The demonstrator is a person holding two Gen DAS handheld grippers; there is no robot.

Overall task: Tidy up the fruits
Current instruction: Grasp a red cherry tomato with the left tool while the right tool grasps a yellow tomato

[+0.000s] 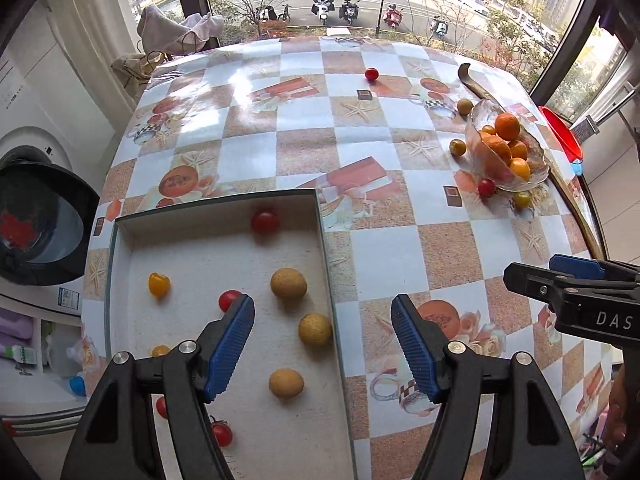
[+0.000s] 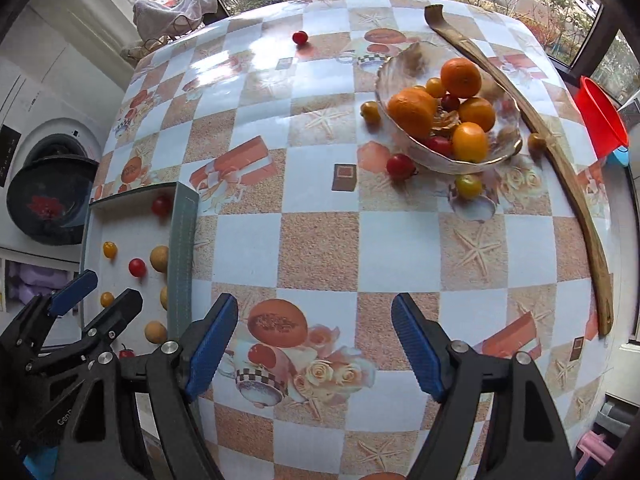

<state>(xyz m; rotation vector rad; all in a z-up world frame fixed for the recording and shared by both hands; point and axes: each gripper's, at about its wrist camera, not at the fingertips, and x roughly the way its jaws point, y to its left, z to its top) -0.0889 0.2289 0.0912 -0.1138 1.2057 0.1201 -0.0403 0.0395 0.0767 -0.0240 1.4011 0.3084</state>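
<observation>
A shallow white box (image 1: 120, 248) (image 2: 182, 240) lies at the table's near left and holds several small fruits: red tomatoes (image 1: 265, 222), a yellow tomato (image 1: 159, 284) and tan round fruits (image 1: 288, 283). My left gripper (image 1: 322, 346) (image 2: 96, 294) is open and empty above the box's right rim. A glass bowl (image 2: 472, 162) (image 1: 476, 136) of oranges (image 2: 461, 72) and small tomatoes stands at the far right. Loose tomatoes lie around it: red (image 2: 400, 166), yellow (image 2: 468, 186) (image 2: 370, 111). My right gripper (image 2: 315, 346) (image 1: 516, 276) is open and empty over the table's near middle.
A lone red tomato (image 2: 299, 37) (image 1: 371, 74) lies far back on the checked tablecloth. A long wooden shoehorn (image 2: 560, 152) runs along the right edge, with a red funnel (image 2: 602, 116) beyond it. A washing machine (image 1: 36, 216) stands left of the table.
</observation>
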